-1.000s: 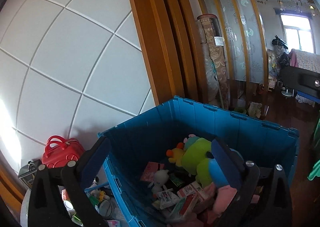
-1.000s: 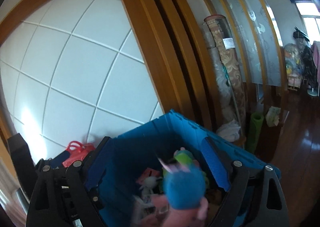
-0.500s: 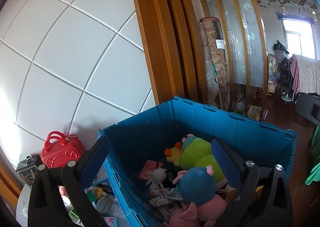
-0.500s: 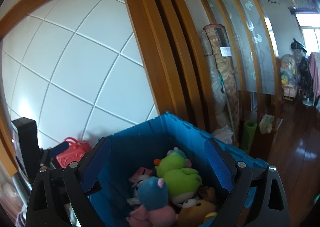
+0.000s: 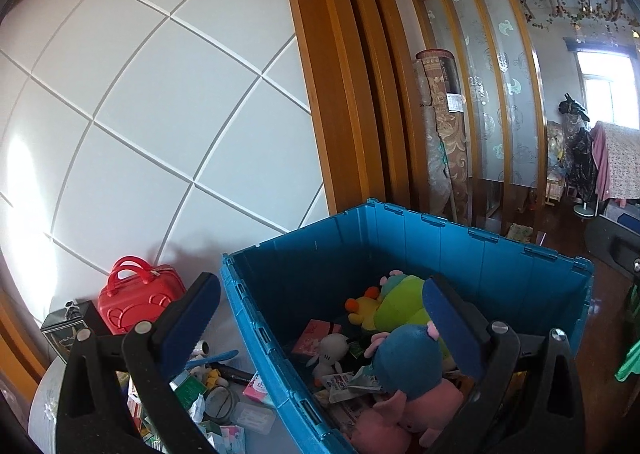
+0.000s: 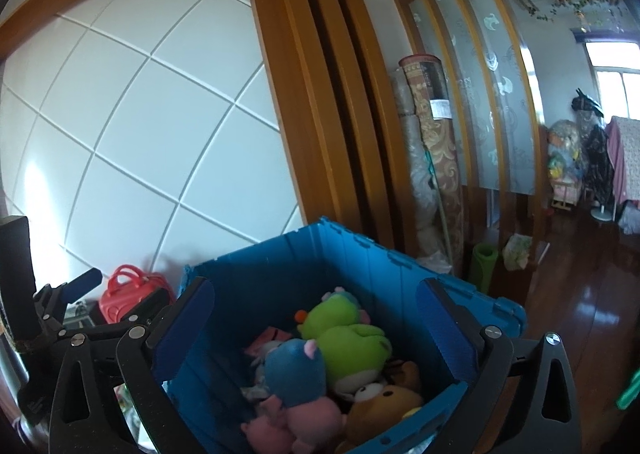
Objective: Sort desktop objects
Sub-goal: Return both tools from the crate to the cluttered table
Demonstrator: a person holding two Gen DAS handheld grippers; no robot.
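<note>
Right tool [image 6: 316,330]: jaws opening, wide apart, nothing between the pads; it hangs over the blue crate [image 6: 280,266]. Left tool [image 5: 320,318]: jaws also wide and empty, straddling the crate's near-left wall.

Crate contents: blue-headed pink plush [image 6: 294,374] on top of the pile, green plush [image 6: 344,334] behind it, brown bear plush [image 6: 380,406] at the near right. The left view adds a white plush [image 5: 332,350], a pink card [image 5: 314,334] and loose packets beneath.

Outside the crate, on the worktop [image 5: 44,410]: red toy case [image 5: 136,298] against the white panelled wall, a dark box [image 5: 66,328] beside it, small clutter nearer. Only the left view shows this clutter clearly; the right view shows the left tool's finger [image 6: 82,282] at its left edge.
</note>
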